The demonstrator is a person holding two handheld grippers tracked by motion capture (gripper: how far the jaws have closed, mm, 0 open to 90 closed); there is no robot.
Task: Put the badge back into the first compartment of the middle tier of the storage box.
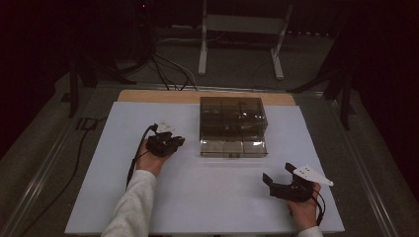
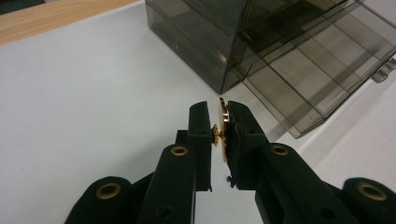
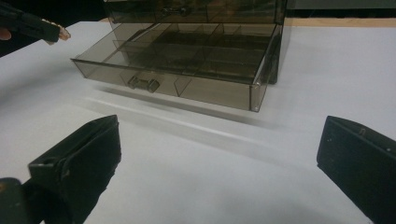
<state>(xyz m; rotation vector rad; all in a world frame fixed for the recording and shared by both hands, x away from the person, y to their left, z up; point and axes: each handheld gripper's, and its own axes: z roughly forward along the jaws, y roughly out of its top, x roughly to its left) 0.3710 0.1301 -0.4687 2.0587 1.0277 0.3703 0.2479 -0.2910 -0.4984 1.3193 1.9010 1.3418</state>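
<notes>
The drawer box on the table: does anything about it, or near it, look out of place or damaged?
Nothing looks damaged or spilled. The smoky drawer box stands square on the white board, with its bottom drawer pulled out and its compartments apparently empty. The left gripper is shut on a small gold piece beside it; the right gripper is open.

A white sheet covers the wooden table. A smoky clear drawer box stands on it, its bottom drawer pulled out.
</notes>
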